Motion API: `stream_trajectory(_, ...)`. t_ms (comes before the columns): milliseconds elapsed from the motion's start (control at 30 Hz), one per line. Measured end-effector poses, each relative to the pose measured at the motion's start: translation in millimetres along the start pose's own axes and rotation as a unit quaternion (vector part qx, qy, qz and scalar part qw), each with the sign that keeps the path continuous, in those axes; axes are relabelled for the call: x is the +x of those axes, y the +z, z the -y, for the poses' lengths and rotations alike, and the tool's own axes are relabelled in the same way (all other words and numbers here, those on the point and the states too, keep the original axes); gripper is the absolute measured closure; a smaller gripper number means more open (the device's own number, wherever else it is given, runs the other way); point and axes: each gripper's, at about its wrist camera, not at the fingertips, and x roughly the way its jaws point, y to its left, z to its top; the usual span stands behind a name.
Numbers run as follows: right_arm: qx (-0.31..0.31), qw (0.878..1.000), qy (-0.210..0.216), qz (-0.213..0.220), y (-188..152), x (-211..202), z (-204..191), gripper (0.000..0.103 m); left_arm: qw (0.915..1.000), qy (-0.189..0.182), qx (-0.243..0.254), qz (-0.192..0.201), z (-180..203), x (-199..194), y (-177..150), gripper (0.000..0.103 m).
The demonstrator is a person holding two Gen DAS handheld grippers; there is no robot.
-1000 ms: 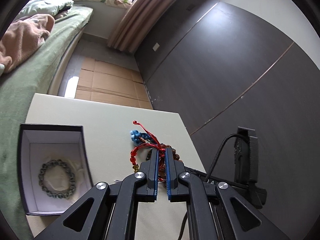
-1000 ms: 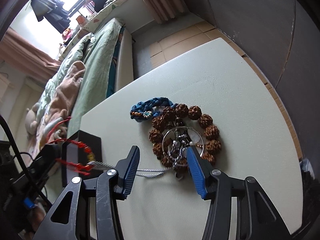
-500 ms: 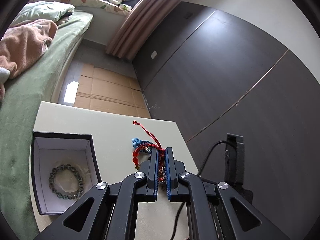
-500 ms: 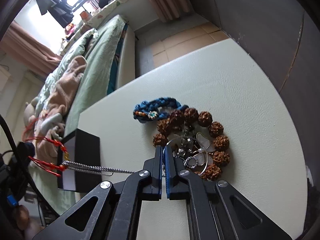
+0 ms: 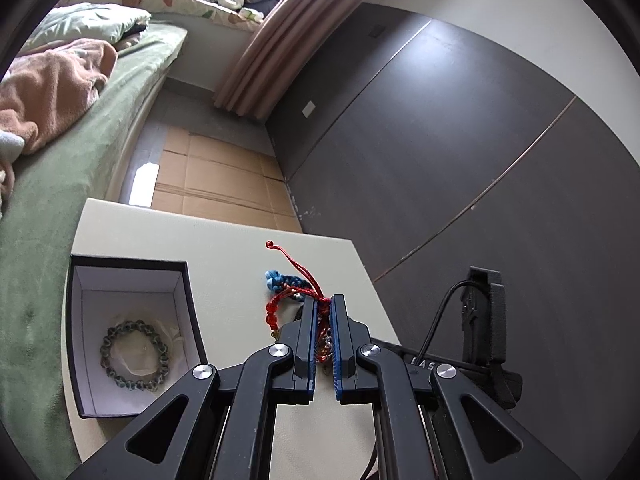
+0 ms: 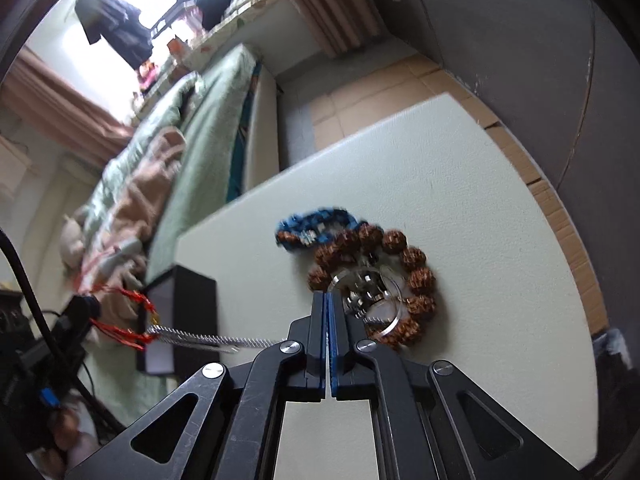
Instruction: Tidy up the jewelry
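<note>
Right wrist view: your right gripper (image 6: pixel 328 308) is clamping the silver chain (image 6: pixel 208 341), while your left gripper (image 5: pixel 323 312) is pinching the red bracelet (image 5: pixel 276 308), pulling both apart above the table (image 6: pixel 460 184) to untangle them

My left gripper (image 5: pixel 324 308) points toward twelve o'clock, tilted downward, its pads pinched together on a red cord bracelet (image 5: pixel 280 304). My right gripper (image 6: pixel 327 300) pitches down more steeply, jaws just closed, clamping a silver chain (image 6: pixel 208 340) trailing toward nine o'clock.
</note>
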Motion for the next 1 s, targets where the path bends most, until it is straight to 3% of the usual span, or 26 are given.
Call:
stream_trajectory(200,-0.006,1.0,-0.005,-0.011,1.1,13.6,-1.2,0.075,1.0,0.004,0.002,-0.008,0.5,6.9,0.5,0.097)
stream_trajectory(467,-0.027,0.999,-0.01,-0.016,4.6,26.4,-12.1,0.075,0.9999,0.007,-0.002,-0.009,-3.9,7.1,3.6,0.097)
stream_trajectory(533,-0.036,0.999,-0.017,-0.017,4.6,29.1,-15.6,0.081,0.9999,0.007,-0.002,-0.01,-3.0,6.8,2.9,0.097)
stream_trajectory(600,-0.041,0.999,-0.026,-0.019,4.1,31.2,-17.8,0.094,0.9999,0.007,-0.002,-0.011,-2.4,6.5,2.8,0.097)
stream_trajectory(767,-0.044,0.999,-0.025,-0.019,1.4,29.0,-20.6,0.096,0.9999,0.007,0.001,-0.012,-1.4,4.4,1.0,0.097)
stream_trajectory(1000,0.008,0.998,0.055,-0.003,-0.1,11.0,-9.0,0.1,0.9999,0.009,0.0,-0.007,-3.5,-0.2,1.9,0.097)
